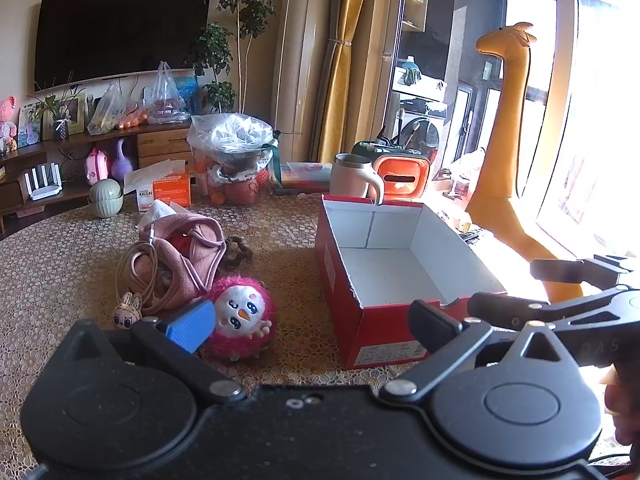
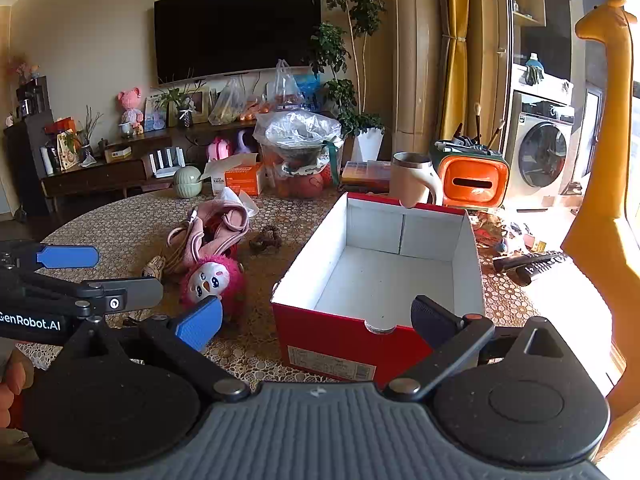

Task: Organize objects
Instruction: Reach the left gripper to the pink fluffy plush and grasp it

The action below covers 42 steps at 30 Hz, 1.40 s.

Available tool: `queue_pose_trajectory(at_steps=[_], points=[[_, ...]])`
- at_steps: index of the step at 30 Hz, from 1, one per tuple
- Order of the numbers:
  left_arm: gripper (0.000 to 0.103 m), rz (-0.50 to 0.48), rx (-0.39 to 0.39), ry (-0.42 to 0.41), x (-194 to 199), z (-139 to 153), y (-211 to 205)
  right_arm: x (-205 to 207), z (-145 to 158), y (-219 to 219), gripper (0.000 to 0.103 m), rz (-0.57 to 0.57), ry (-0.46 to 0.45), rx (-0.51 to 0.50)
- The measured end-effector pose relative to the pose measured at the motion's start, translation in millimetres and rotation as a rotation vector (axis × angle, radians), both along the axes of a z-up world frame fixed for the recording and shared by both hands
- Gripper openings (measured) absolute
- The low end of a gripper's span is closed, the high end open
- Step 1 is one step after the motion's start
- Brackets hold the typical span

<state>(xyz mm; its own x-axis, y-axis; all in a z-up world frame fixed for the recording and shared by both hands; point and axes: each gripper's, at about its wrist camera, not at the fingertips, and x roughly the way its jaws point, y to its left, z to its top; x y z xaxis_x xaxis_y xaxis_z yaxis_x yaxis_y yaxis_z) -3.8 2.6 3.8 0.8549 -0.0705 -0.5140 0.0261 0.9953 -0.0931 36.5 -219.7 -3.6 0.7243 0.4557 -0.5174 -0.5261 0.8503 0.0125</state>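
An open red shoebox (image 1: 362,330) (image 2: 320,336) with a white, empty inside stands on the patterned table. Left of it lie a pink fluffy plush with a white face (image 1: 240,314) (image 2: 210,278), a pink pouch with a cable (image 1: 180,256) (image 2: 216,228), a small bunny figure (image 1: 126,312) and a dark hair tie (image 1: 238,254) (image 2: 266,240). My left gripper (image 1: 312,326) is open and empty, its blue pad by the plush. My right gripper (image 2: 316,322) is open and empty over the box's near wall. The left gripper also shows at the left of the right wrist view (image 2: 100,280).
At the table's far side stand a mug (image 1: 354,176) (image 2: 414,184), an orange container (image 1: 402,176) (image 2: 472,184), a bagged fruit bowl (image 1: 234,160) (image 2: 300,152), an orange tissue box (image 1: 166,190) and a green jar (image 1: 105,198). A remote (image 2: 532,264) lies right of the box, beside a tall yellow giraffe (image 1: 504,152).
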Motion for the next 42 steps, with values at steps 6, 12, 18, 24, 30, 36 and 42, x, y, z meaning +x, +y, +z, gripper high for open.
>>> queue_pose_trajectory(at_steps=[6,12,18,24,30,36,42], points=[[0.102,-0.006,-0.005,0.009,4.8,-2.8,2.6,2.8,-1.3,1.1,0.101,-0.001,0.005,-0.004],[0.102,0.015,0.024,0.013,13.2,-6.4,7.8,11.2,-2.6,1.0,0.102,-0.014,0.004,-0.014],[0.102,0.081,0.037,0.031,31.2,-15.9,30.8,34.1,-4.9,-8.6,0.101,-0.074,0.009,-0.033],[0.102,0.067,0.081,0.071,61.7,-35.2,42.2,69.7,-4.3,-24.0,0.101,-0.158,0.027,-0.045],[0.102,0.053,0.139,0.129,94.7,-62.3,43.2,109.5,-11.1,-36.8,0.101,-0.22,0.066,-0.08],[0.102,0.027,0.211,0.186,122.2,-88.6,39.5,138.2,-25.6,-43.4,0.101,-0.257,0.109,-0.112],[0.102,0.032,0.237,0.234,133.8,-106.2,43.1,163.8,-44.7,-47.7,0.101,-0.294,0.159,-0.147]])
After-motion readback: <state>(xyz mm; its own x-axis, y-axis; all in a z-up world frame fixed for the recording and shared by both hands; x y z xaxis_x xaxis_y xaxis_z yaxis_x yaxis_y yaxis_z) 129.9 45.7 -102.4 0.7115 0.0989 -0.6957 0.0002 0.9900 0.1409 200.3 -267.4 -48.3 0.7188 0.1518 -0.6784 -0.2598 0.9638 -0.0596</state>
